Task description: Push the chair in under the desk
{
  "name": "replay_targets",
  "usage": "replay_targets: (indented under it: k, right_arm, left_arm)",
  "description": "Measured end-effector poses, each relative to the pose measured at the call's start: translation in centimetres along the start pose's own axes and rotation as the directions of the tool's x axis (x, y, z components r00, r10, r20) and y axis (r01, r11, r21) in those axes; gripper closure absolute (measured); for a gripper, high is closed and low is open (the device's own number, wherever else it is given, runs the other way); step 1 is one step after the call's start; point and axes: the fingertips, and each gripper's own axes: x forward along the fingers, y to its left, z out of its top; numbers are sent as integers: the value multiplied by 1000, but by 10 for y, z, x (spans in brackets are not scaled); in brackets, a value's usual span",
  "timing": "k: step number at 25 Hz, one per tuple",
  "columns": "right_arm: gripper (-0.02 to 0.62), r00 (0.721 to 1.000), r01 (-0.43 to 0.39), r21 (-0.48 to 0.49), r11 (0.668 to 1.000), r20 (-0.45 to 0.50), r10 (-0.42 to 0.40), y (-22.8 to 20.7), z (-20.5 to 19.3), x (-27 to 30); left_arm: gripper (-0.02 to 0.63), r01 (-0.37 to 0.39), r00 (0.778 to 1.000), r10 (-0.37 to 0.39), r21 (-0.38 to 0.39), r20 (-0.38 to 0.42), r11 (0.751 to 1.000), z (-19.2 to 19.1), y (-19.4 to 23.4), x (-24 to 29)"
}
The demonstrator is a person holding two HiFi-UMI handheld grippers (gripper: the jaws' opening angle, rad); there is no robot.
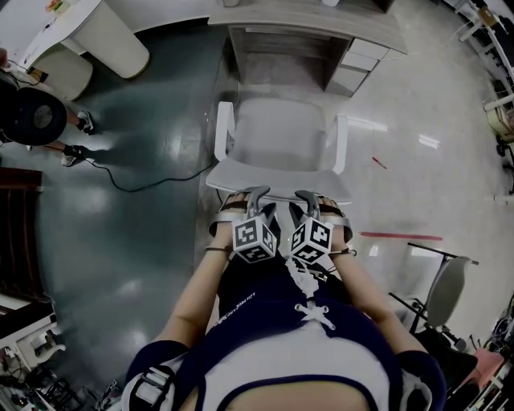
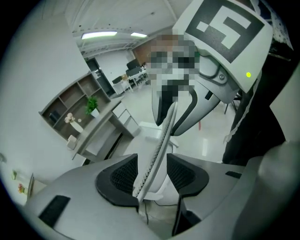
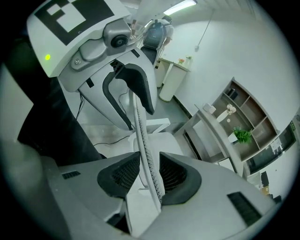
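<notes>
Chair back (image 2: 164, 133) btwn L gripper (image 2: 152, 166) jaws

Left hand-held gripper (image 1: 255, 197), right one (image 1: 307, 199) (jaws apart); angled down.

Open floor (image 1: 277, 79) is lying between chair (image 1: 277, 140) and desk (image 1: 321, 20); drawers (image 1: 359, 64) are flanking the gap's right, a cable (image 1: 144, 185) trailing left.

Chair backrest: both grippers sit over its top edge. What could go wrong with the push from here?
1. The left gripper and right gripper only straddle the thin backrest edge, jaws open, so a push may slip off.
2. The black cable on the floor beside the chair could snag its base.
3. The right armrest may strike the desk's drawer unit.
</notes>
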Motion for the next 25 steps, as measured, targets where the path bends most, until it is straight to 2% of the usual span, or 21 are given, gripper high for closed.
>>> replay_targets:
  k: [5, 10, 15, 18, 25]
  right_arm:
    - [489, 1000, -10, 2, 1000, 9, 10, 2, -3, 10]
    - [489, 998, -3, 44, 999, 58, 0, 2, -3, 12]
    - [488, 995, 15, 52, 999, 102, -21, 4, -4, 12]
    - [488, 993, -1, 61, 998, 119, -6, 2, -3, 14]
    - [488, 993, -6, 61, 998, 114, -1, -3, -3, 17]
  left_arm:
    - [417, 25, 999, -24, 20, -27, 999, -12, -2, 12]
    - [417, 58, 998, -58, -7, -34, 998, -20, -2, 20]
    - [419, 65, 998, -65, -51, -9, 997, -22, 0, 24]
    - [423, 66, 998, -65, -61, 15, 996, -22, 4, 24]
    - [422, 63, 997, -60, -71, 42, 996, -21, 8, 28]
